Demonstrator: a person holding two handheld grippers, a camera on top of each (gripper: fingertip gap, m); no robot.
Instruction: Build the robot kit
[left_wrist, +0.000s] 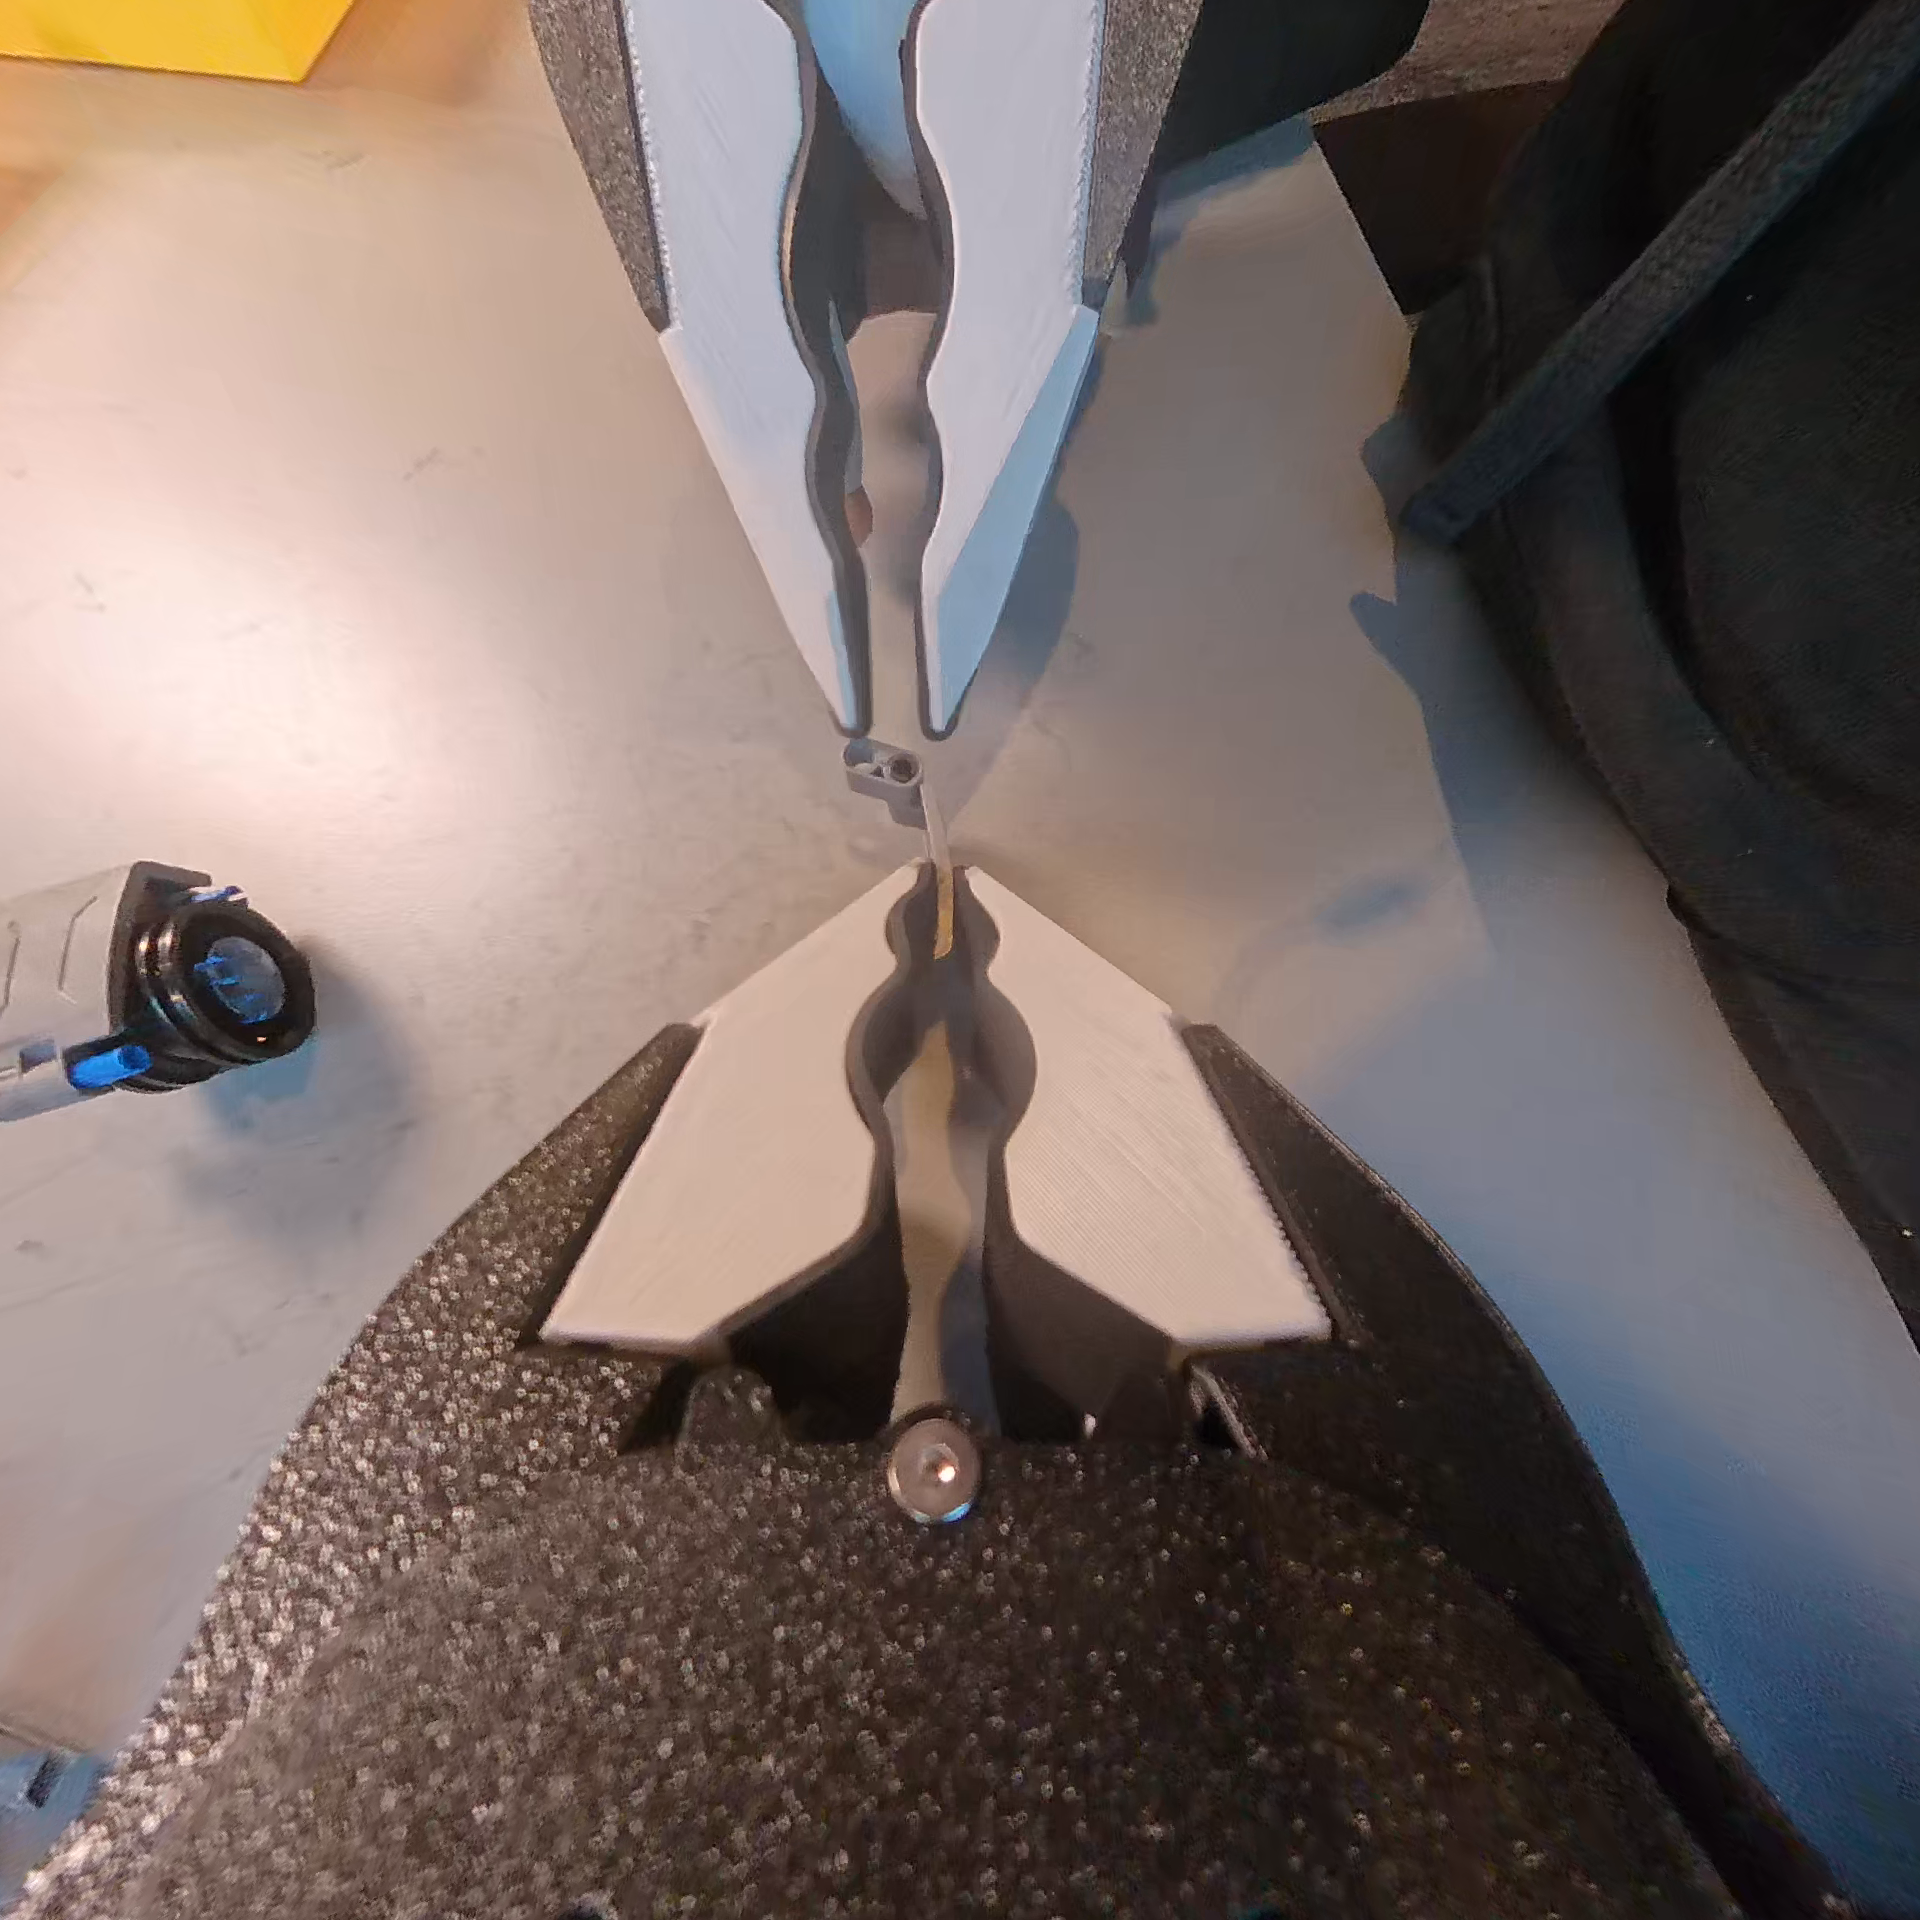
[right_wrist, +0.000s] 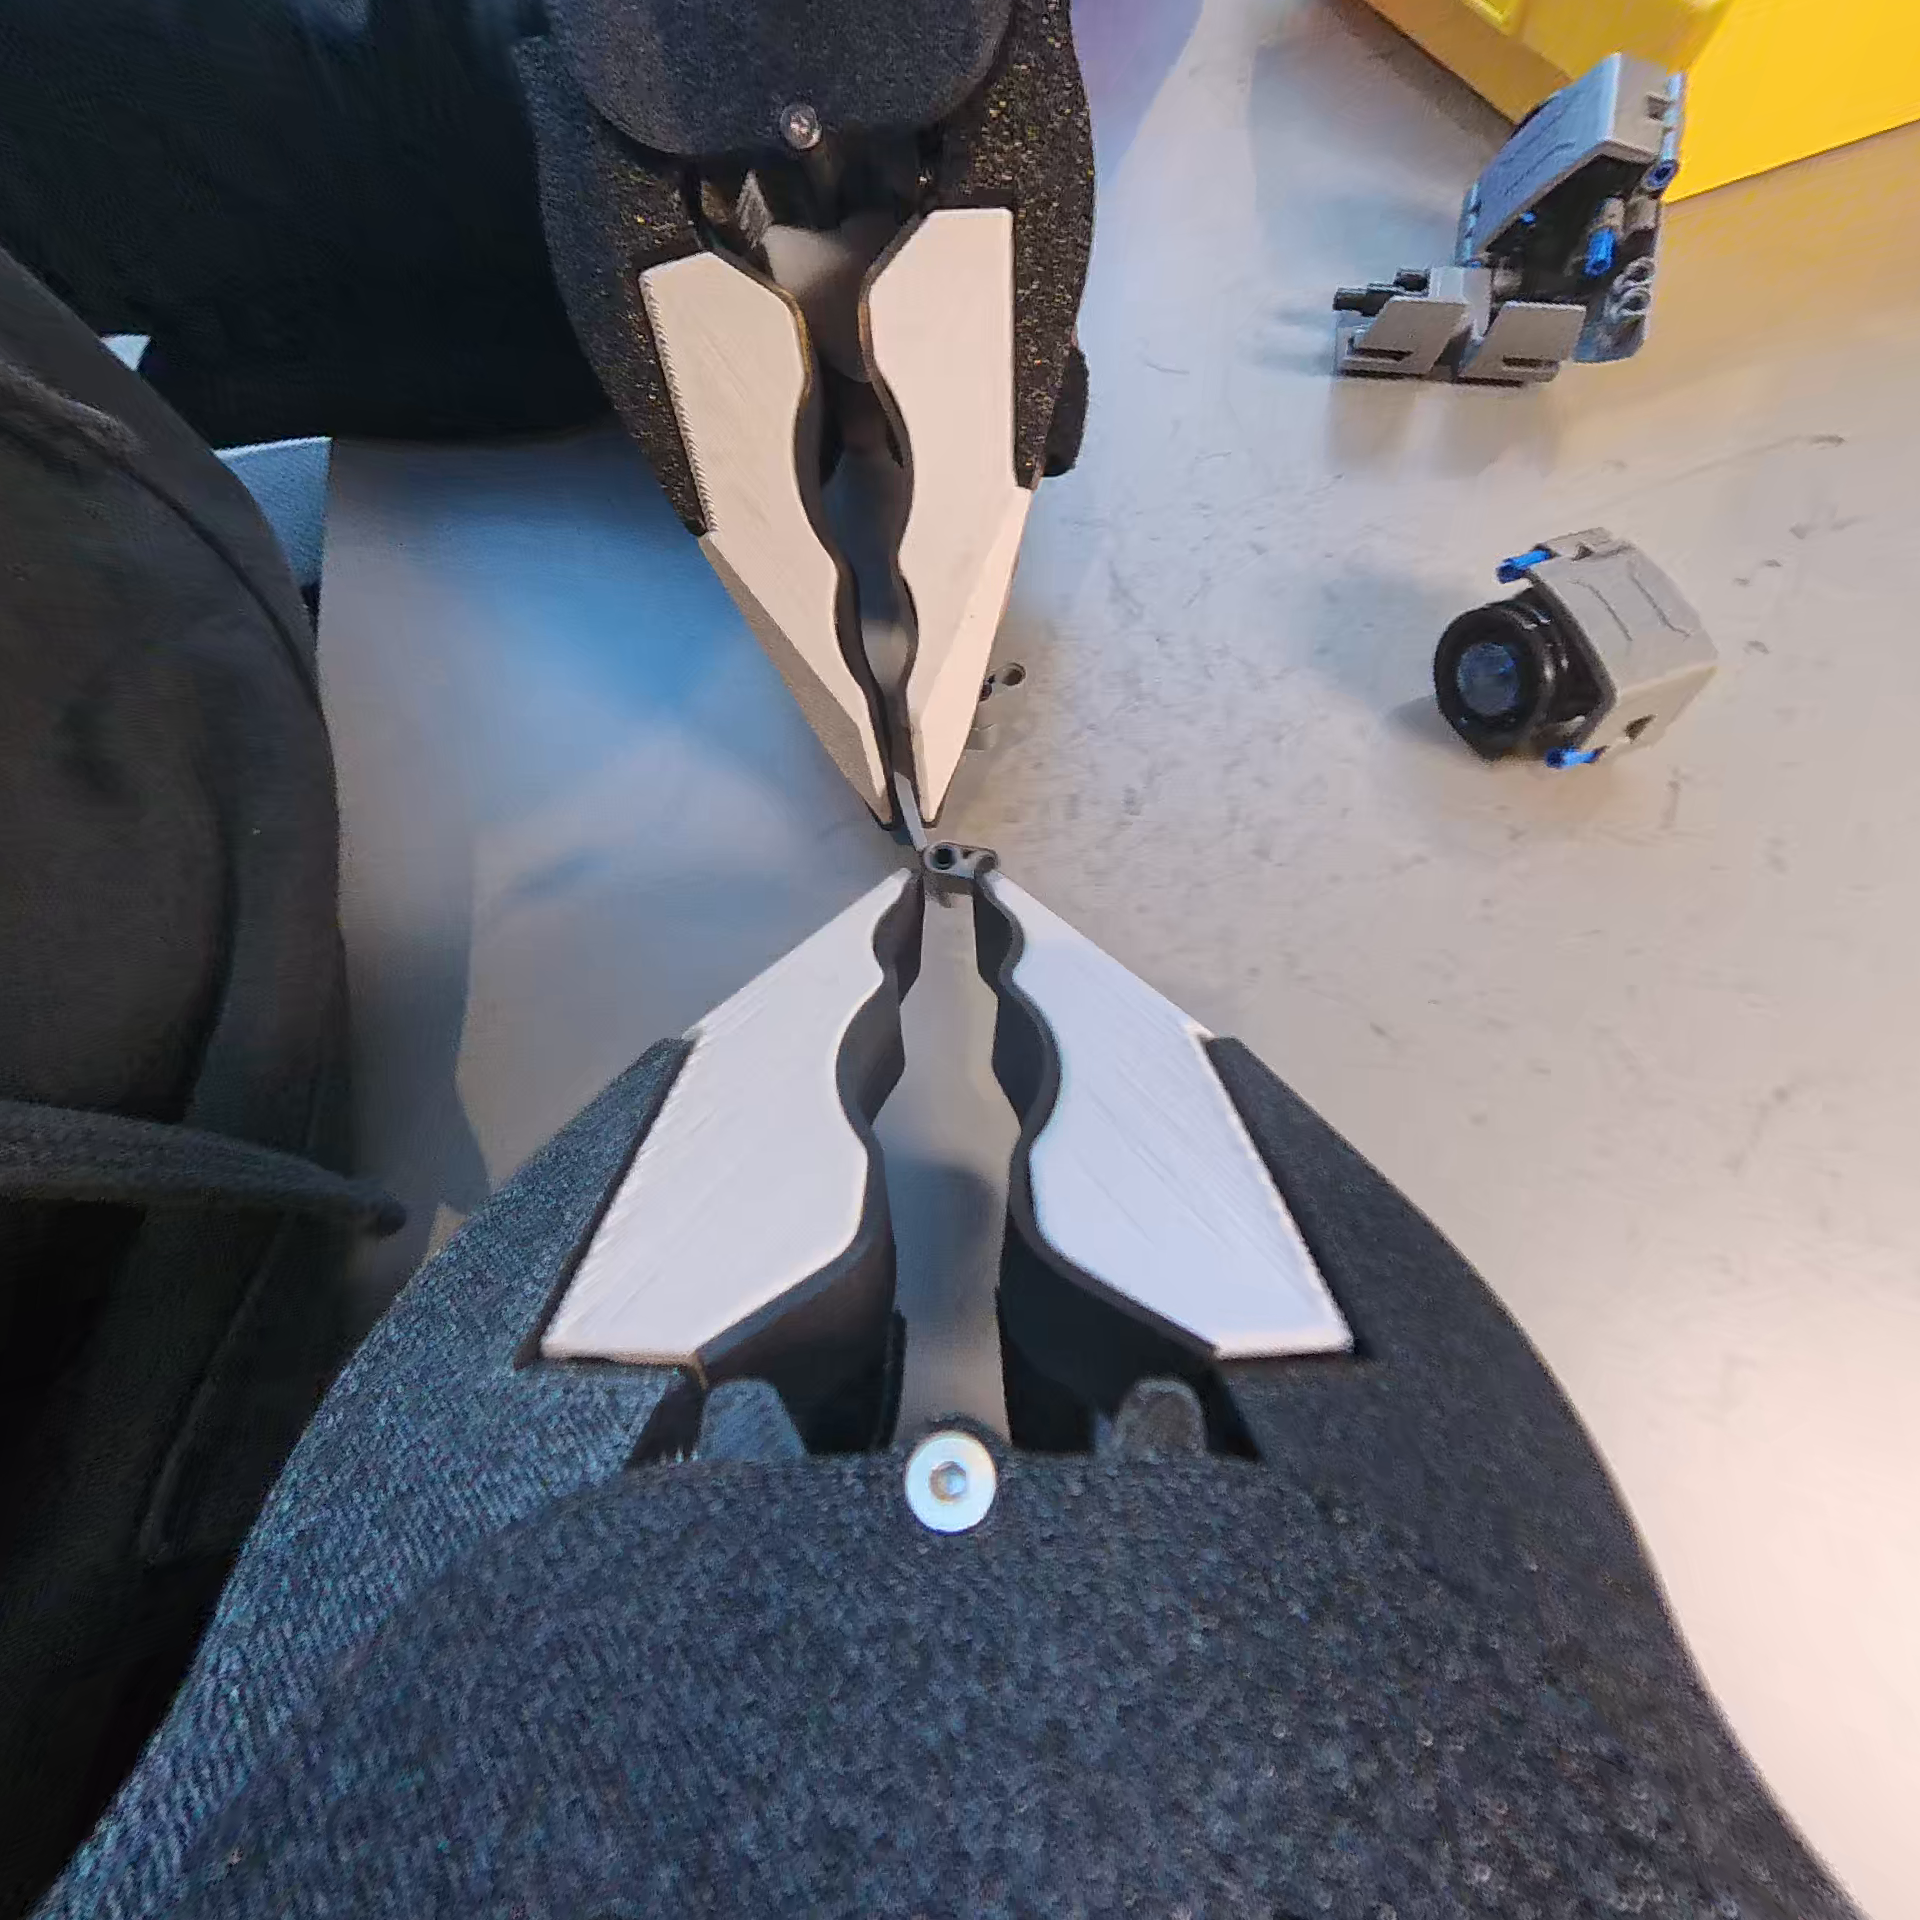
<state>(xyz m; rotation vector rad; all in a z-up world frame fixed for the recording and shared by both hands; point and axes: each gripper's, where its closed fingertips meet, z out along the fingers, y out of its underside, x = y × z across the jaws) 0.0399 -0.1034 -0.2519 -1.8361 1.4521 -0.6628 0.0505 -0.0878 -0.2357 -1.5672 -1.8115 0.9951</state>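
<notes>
My left gripper (left_wrist: 940, 878) is shut on a thin grey rod (left_wrist: 935, 836) that sticks out past its tips. The rod's far end meets a small grey connector piece with holes (left_wrist: 883, 774). My right gripper (right_wrist: 951, 883) is shut on that connector (right_wrist: 956, 860), pinching it at the very tips. The two grippers face each other tip to tip just above the grey table (left_wrist: 416, 520). In the right wrist view the left gripper (right_wrist: 902, 816) comes in from the top with the rod (right_wrist: 914, 828) in it. In the left wrist view the right gripper (left_wrist: 896, 727) comes in from the top.
A grey block with a black ring and blue pins (right_wrist: 1558, 665) lies on the table, and it also shows in the left wrist view (left_wrist: 208, 997). A larger grey assembly (right_wrist: 1538, 260) sits by a yellow box (right_wrist: 1714, 83). A small grey piece (right_wrist: 997, 707) lies behind the left gripper. Dark clothing (right_wrist: 156, 727) fills one side. Only a small space, under 4 cm, lies between the two pairs of fingers.
</notes>
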